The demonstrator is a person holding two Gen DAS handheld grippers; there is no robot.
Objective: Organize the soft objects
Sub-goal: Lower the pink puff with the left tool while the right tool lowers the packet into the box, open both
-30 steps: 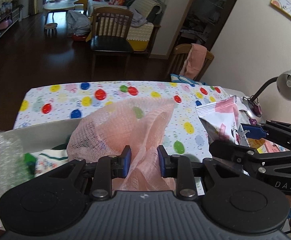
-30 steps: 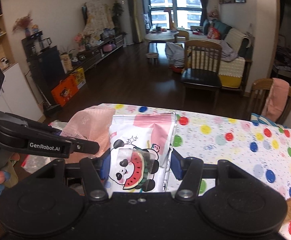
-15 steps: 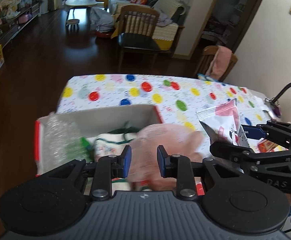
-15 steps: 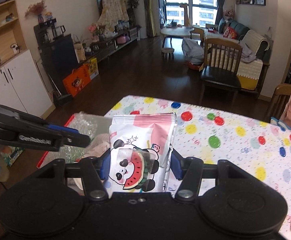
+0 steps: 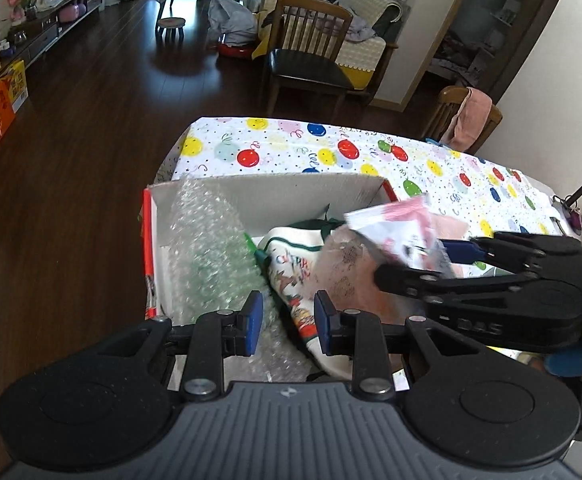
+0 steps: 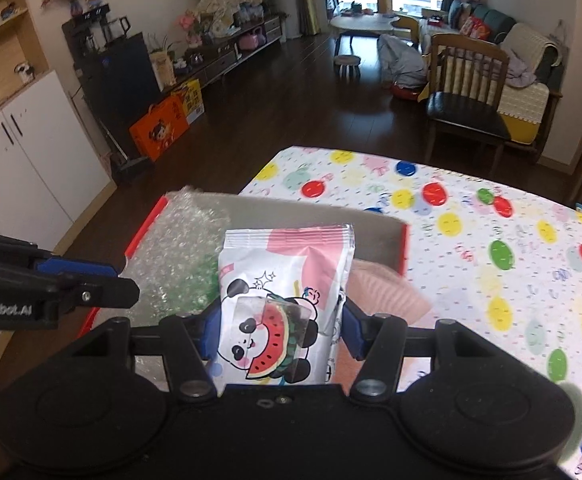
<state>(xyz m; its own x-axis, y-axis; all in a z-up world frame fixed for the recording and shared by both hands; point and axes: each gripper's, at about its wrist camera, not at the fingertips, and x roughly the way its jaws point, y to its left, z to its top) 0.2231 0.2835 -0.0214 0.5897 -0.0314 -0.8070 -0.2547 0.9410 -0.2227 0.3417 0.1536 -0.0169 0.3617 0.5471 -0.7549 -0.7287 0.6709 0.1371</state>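
Dark wood floor (image 5: 91, 120), slatted chair (image 5: 311, 48)

Glossy plastic pouch (image 6: 287, 288); crinkly clear bubble wrap (image 5: 207, 248); matt cardboard box (image 5: 275, 196); printed cloth tablecloth (image 6: 491, 240).

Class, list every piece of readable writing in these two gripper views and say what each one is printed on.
"DAS": on the right gripper, seen from the left wrist.
"enRobot.AI", start cut off: on the left gripper, seen from the right wrist.
Panda packet: small print unreadable.
Printed cloth in the box: lettering too blurred.
Orange carton: unreadable.
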